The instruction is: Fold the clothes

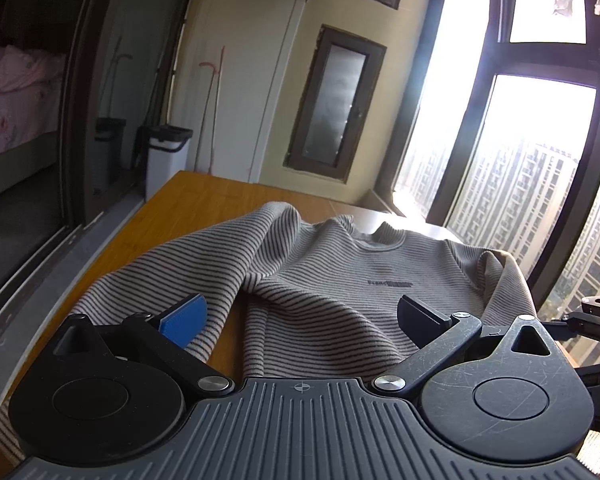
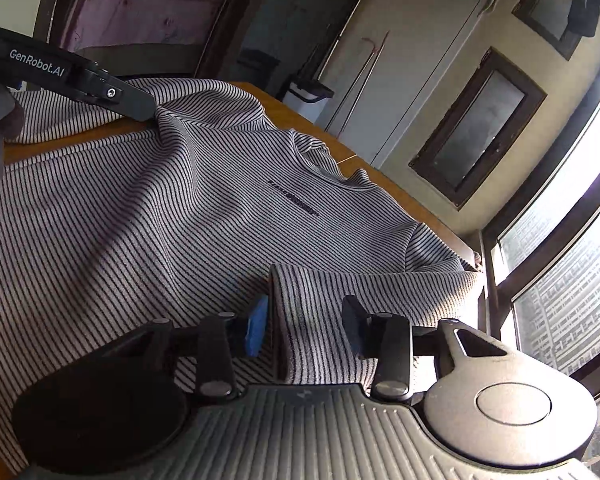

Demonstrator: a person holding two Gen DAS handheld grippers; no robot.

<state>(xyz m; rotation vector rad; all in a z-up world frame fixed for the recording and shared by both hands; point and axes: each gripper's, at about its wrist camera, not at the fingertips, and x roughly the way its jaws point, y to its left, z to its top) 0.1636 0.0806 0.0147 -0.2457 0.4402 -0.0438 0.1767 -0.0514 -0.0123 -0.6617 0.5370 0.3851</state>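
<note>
Presently, the left gripper (image 1: 300, 322) stands with its jaws spread wide and nothing between them; its blue-padded finger (image 1: 185, 320) lies over a sleeve fold and the opposite black finger (image 1: 420, 320) over the body of the garment. From the right wrist view, one finger of this same gripper (image 2: 140, 108) touches a raised ridge of cloth at the shoulder, though whether it pins any fabric cannot be told from that angle.

The right gripper (image 2: 306, 326) is partly open, with the right sleeve (image 2: 300, 320) running between its jaws; the blue pad (image 2: 258, 326) sits against one edge of the sleeve, while the far finger (image 2: 352, 328) appears to stand slightly apart from it. A firm clamp is not confirmed.

The striped sweater (image 1: 340, 280) lies face up on the wooden table (image 1: 204, 196), collar (image 1: 374, 240) toward the far edge, chest lettering (image 1: 390, 283) visible. Its left sleeve is folded inward over the body, and the cloth is rumpled.

Beyond the table: a white bin (image 1: 166, 156) with a black lid, a framed interior window (image 1: 336, 108), large sunlit windows (image 1: 540, 140), and pink bedding (image 1: 16, 92) through a doorway.
</note>
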